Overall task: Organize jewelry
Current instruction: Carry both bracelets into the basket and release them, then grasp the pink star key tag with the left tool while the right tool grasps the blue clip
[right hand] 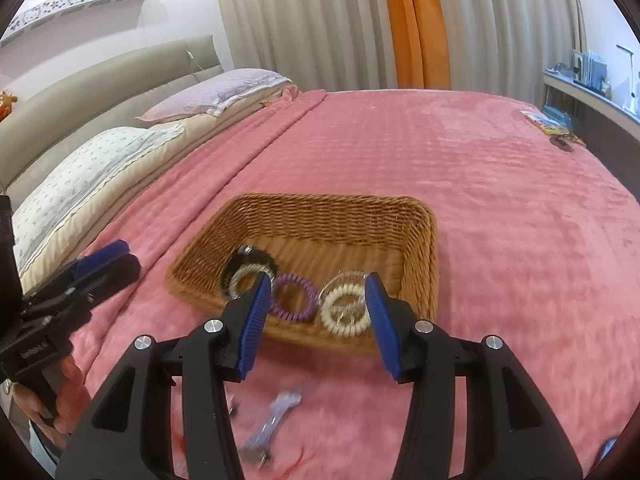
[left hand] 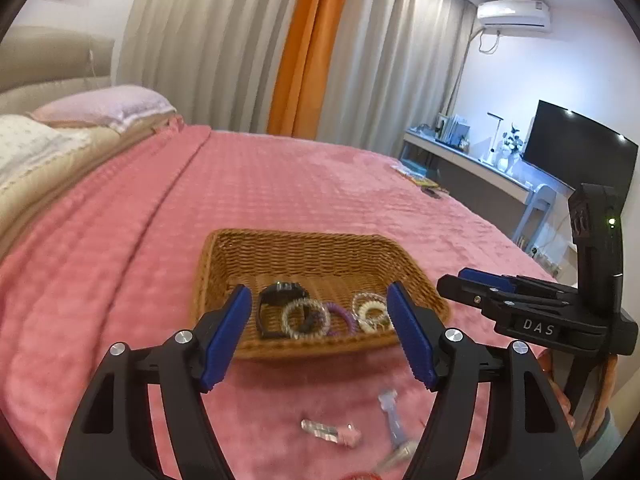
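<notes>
A wicker basket [left hand: 304, 248] [right hand: 332, 216] sits on the pink bedspread. It holds a black watch [left hand: 280, 294] [right hand: 250, 254], a clear coil band [left hand: 306, 318] [right hand: 244, 278], a purple coil band [left hand: 342, 314] [right hand: 292, 296] and a cream coil band [left hand: 372, 314] [right hand: 344, 314]. My left gripper [left hand: 320, 340] is open and empty, just short of the basket's near rim. My right gripper [right hand: 316, 320] is open and empty above that rim. On the spread lie a clear hair clip [left hand: 330, 432] and a pale blue clip [left hand: 392, 416] [right hand: 276, 416].
The pink bedspread [left hand: 280, 184] stretches behind the basket. Pillows [right hand: 92, 176] and a headboard are at the left. A desk [left hand: 472, 160] with a TV stands at the far right. Small packets [right hand: 548, 122] lie at the bed's far right edge.
</notes>
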The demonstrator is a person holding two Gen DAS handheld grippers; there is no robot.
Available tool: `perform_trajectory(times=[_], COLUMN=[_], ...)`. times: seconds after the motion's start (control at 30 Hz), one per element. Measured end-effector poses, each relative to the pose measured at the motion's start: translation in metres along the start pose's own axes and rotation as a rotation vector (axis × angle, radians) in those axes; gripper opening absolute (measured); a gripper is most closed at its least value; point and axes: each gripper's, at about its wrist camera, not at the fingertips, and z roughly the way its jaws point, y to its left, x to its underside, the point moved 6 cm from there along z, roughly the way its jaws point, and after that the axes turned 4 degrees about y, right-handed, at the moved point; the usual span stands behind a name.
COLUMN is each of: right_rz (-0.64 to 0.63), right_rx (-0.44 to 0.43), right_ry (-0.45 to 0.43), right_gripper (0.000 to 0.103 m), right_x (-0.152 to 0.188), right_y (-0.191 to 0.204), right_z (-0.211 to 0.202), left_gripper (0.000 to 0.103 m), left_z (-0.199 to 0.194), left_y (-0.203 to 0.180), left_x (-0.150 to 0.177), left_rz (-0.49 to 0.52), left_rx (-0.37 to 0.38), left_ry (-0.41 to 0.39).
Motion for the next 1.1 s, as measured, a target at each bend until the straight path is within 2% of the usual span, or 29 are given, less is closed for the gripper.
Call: perform_trajectory(times=[0.27,0.57,0.67,0.8,0.97,1.1], right_rz=[-0.028,0.010,0.031,0.055,0.100,0.076], right_rx=[0.036,0.030,0.028,0.010,-0.031,-0.021], right_ry=[-0.015,0.053,0.092,0.155,0.223,0.264], right_gripper=[0.046,0.046,0.046,0.046,0.045,0.044], right_x=[0.035,0.078,0.091,0.104,0.110,0.115], right_y=[0.025,0.025,0.022,0.019,0.019,0.030], right_z=[-0.044,-0.037,-0.022,0.002,0.029,0.049], left_gripper=[0.069,0.069,0.069,0.069,0.066,0.059], left_z=[-0.057,-0.080,-0.072,-0.043,-0.005,0.015], left_y=[-0.011,-0.005,0.009,0.031,0.040,0.039], left_x=[0.020,0.053,0.066,0.086,0.104,0.107], left_rz=[0.002,-0.033,-0.086,-0.176,-0.231,-0.286], left_rx=[0.005,-0.002,0.002,0.015,0.046,0.087], left_ry=[-0.034,0.003,0.047,0.147,0.252,0.302])
